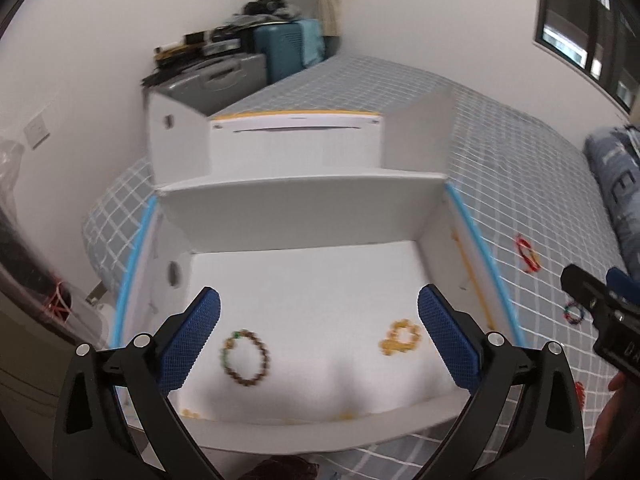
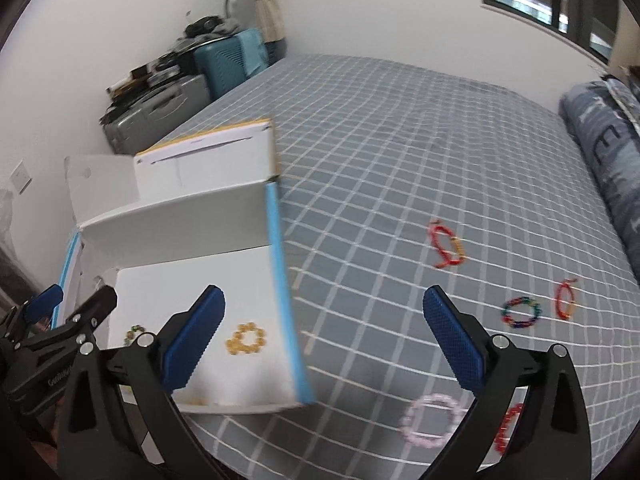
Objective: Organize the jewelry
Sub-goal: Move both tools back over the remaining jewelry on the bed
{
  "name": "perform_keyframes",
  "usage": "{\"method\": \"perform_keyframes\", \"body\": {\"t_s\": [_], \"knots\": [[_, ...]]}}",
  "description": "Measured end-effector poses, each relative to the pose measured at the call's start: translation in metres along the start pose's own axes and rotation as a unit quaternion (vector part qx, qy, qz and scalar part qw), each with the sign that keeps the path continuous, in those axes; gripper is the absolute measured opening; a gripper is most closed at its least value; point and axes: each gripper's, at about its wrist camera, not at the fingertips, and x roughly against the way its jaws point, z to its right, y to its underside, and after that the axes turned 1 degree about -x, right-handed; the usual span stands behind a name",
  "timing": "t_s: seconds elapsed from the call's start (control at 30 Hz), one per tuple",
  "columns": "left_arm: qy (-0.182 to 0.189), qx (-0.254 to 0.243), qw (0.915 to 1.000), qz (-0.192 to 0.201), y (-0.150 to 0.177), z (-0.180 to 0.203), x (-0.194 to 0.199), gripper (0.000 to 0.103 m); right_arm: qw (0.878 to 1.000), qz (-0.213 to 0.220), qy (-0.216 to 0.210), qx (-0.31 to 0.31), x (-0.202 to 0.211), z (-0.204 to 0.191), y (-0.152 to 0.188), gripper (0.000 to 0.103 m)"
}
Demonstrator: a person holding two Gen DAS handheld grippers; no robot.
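- Left wrist view: we hold the left gripper over the white box on the checked bed; its blue pads stand wide apart with nothing between them.
- Two bracelets lie on the box floor at lower centre: a brown bead bracelet near the left pad and a yellow bracelet near the right pad, well apart from each other.
- At the right edge of that frame the right gripper shows only in part; a red bracelet lies on the bed above it.
- Right wrist view: we keep the right gripper over the box's blue-edged right wall and the bed, its jaws spread wide and empty.
- On the bed to the right lie a red-and-yellow bracelet, a multicolour bracelet and an orange bracelet, the last two just beside each other.
- At lower right a pink bracelet lies below the open jaws; a red one sits partly hidden behind the right finger.
- Suitcases stand stacked in the upper left by the wall.
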Motion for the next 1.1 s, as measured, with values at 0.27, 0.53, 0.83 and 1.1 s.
{"method": "perform_keyframes", "body": {"t_s": [0.27, 0.53, 0.83, 1.1], "knots": [[0.048, -0.053, 0.9974, 0.006, 0.01, 0.073, 0.012, 0.097, 0.998, 0.005, 0.046, -0.04, 0.016, 0.076, 0.01, 0.095], [0.107, -0.105, 0.9886, 0.005, 0.025, 0.153, 0.021, 0.097, 0.991, 0.0, 0.105, -0.079, 0.016, 0.152, 0.027, 0.095], [0.158, -0.174, 0.9719, -0.019, 0.047, 0.25, -0.002, 0.097, 0.978, -0.02, 0.157, -0.138, -0.005, 0.25, 0.044, 0.095], [0.177, -0.2, 0.961, -0.071, 0.067, 0.306, -0.065, 0.097, 0.97, -0.061, 0.183, -0.146, -0.054, 0.312, 0.056, 0.095]]}}
